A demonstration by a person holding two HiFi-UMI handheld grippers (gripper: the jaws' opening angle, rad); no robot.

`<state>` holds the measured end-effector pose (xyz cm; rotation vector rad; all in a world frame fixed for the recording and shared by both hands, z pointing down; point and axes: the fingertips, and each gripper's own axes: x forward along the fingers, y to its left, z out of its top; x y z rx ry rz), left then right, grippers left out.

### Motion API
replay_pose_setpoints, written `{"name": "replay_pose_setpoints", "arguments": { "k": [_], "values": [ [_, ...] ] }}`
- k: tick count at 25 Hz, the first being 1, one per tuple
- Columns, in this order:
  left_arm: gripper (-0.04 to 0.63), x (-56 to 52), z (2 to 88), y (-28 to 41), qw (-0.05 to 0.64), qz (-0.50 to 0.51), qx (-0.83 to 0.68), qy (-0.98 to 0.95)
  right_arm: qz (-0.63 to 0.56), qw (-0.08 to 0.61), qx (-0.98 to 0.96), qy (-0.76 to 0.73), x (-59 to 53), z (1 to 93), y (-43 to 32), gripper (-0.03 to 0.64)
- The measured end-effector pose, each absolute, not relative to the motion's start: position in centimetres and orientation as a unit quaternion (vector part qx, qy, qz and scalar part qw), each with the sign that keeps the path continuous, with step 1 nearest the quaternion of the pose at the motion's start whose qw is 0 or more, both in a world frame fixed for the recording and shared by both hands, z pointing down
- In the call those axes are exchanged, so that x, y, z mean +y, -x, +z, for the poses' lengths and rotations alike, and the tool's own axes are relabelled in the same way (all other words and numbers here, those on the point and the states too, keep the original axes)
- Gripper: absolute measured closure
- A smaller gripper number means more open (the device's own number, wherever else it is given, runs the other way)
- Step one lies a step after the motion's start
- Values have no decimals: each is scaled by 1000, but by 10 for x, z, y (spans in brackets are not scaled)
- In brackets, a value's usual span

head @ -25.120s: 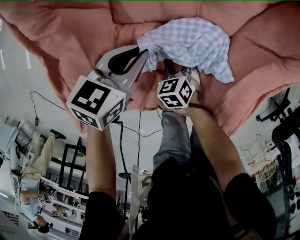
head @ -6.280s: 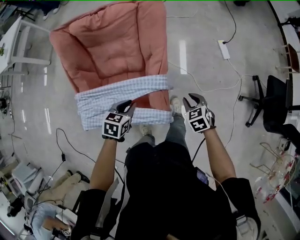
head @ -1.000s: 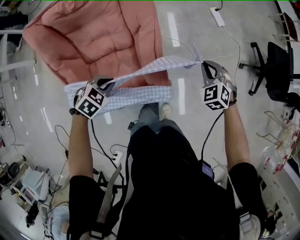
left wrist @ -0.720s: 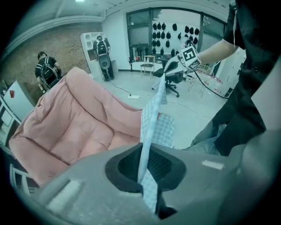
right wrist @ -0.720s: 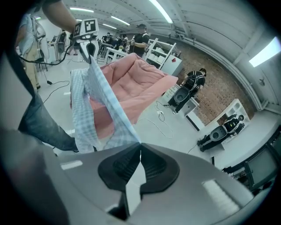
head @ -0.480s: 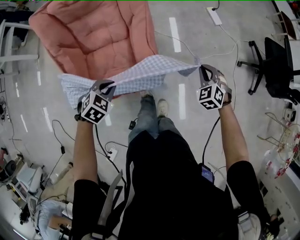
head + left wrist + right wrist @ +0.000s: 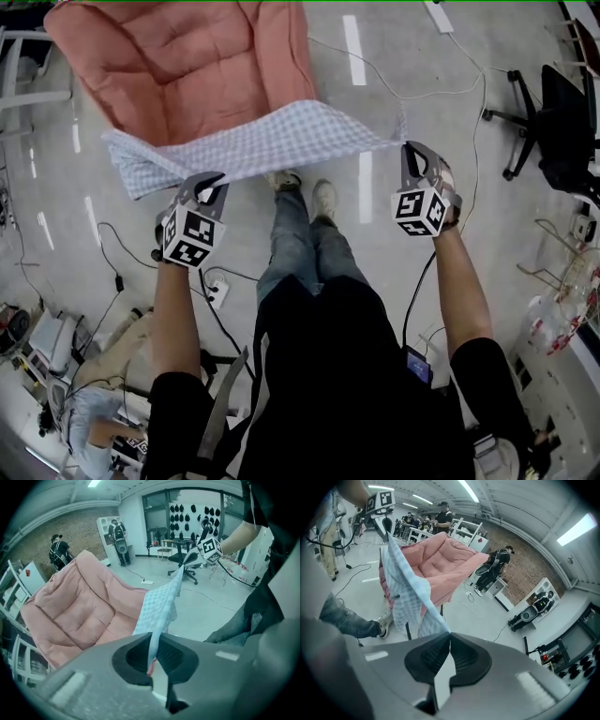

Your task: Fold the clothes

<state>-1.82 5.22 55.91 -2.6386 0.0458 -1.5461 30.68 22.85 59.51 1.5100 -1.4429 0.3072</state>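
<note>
A pink quilted armchair [image 7: 187, 66] stands on a glossy pale grey floor [image 7: 375, 244]. White cables [image 7: 403, 89] trail over the floor to the armchair's right, and a black office chair [image 7: 553, 112] stands farther right. Behind the armchair runs a brick wall [image 7: 75, 531] with a white shelf unit [image 7: 102, 524] against it, next to tall dark-framed windows [image 7: 159, 510], and long strip lights [image 7: 468, 490] shine on the ceiling above the armchair.
</note>
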Motion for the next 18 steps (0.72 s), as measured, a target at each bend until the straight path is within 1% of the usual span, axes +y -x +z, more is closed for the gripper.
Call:
{"name": "replay_pose_setpoints", "arguments": {
  "k": [7,14,18],
  "values": [
    [583,71,603,33,49,-513,14,857,145,499,-591,-617,261,657,-280,609],
    [581,81,642,46,26,-503,26,863,177,487,-580,-629,267,705,-260,609],
    [572,85,662,50,18,-496,35,868,190,495,-581,-617,279,737,-243,609]
  ]
}}
